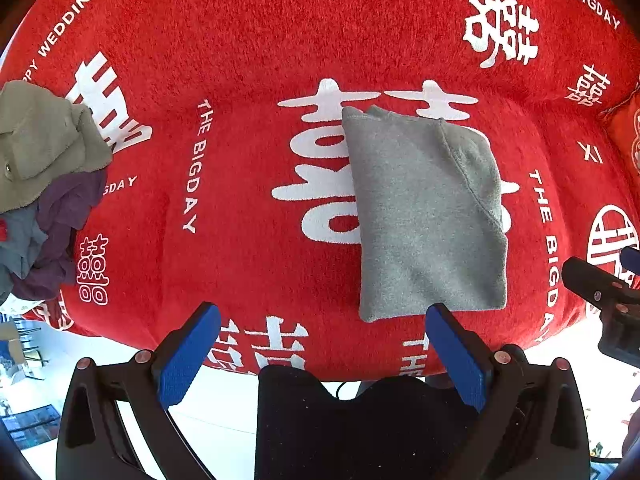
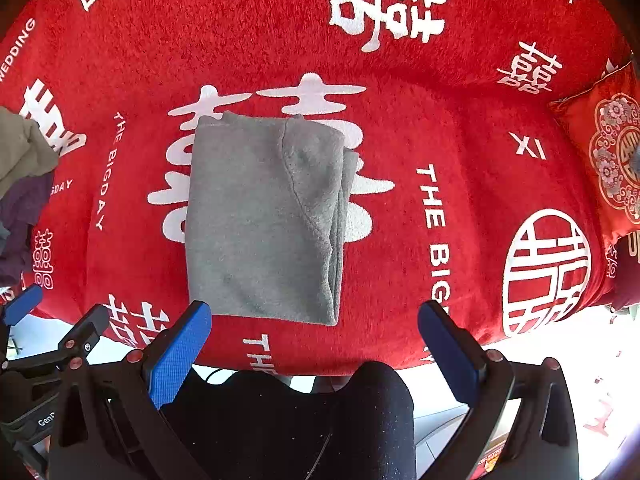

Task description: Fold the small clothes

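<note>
Here, both my grippers are held above the near edge of the red blanket (image 1: 248,40), and both are wide open with nothing between the blue pads. My left gripper (image 1: 322,344) is just in front of the folded grey garment (image 1: 424,216), and its right pad is at the garment's near edge; I cannot tell if it touches the cloth. My right gripper (image 2: 314,344) is also near this edge, with its left pad close to the near left corner of the garment. The garment lies flat in a neat rectangle on the large white characters. A pile of unfolded clothes (image 1: 40,184), olive, purple and blue-grey, lies far to the left. A red embroidered cushion (image 2: 612,160) is at the right.
</note>
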A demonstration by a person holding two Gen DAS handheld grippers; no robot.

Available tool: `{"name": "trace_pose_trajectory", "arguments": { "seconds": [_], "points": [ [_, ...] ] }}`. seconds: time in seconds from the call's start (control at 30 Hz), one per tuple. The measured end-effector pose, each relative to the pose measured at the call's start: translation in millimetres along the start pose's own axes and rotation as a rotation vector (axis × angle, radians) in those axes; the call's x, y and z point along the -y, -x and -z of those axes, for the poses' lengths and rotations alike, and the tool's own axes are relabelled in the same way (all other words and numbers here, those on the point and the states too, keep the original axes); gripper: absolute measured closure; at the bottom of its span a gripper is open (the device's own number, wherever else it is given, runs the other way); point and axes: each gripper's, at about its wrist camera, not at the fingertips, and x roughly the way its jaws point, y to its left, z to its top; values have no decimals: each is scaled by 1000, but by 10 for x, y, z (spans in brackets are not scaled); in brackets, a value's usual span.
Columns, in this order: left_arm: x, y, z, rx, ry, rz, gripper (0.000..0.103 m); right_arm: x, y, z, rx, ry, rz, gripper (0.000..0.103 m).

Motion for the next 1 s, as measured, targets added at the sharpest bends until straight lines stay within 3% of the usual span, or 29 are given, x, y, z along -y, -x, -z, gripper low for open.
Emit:
{"name": "trace_pose_trajectory", "arguments": {
  "seconds": [1.0],
  "points": [
    [53,9,-14,11,-8,-22,1,-18,-6,-3,3,14,7,0]
  ]
}}
